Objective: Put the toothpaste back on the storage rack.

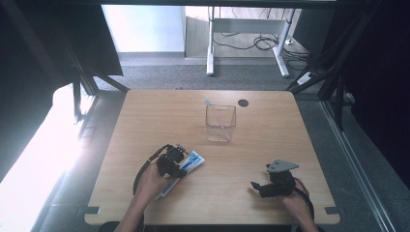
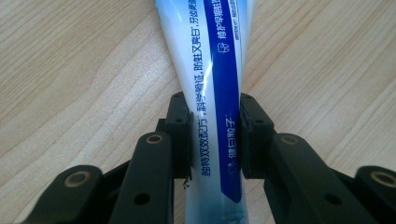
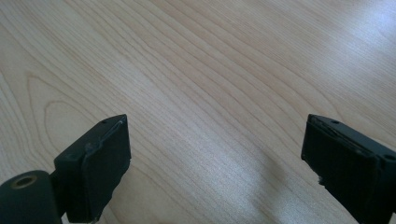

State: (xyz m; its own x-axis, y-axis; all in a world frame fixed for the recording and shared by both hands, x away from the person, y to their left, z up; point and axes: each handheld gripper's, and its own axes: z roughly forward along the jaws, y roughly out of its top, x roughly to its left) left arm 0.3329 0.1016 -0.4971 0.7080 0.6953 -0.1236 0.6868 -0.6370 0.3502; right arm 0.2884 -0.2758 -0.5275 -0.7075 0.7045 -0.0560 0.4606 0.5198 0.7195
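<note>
- Right gripper [image 1: 255,185], lower right of high view: jaws wide apart over bare table [image 1: 145,125], nothing between.
- Left gripper [image 1: 182,162], lower left of centre: pads clamped on both sides of the tube [image 2: 212,60], which lies flat on the table.
- Clear cup [image 1: 220,123], upper centre, stick inside, well apart from both.
</note>
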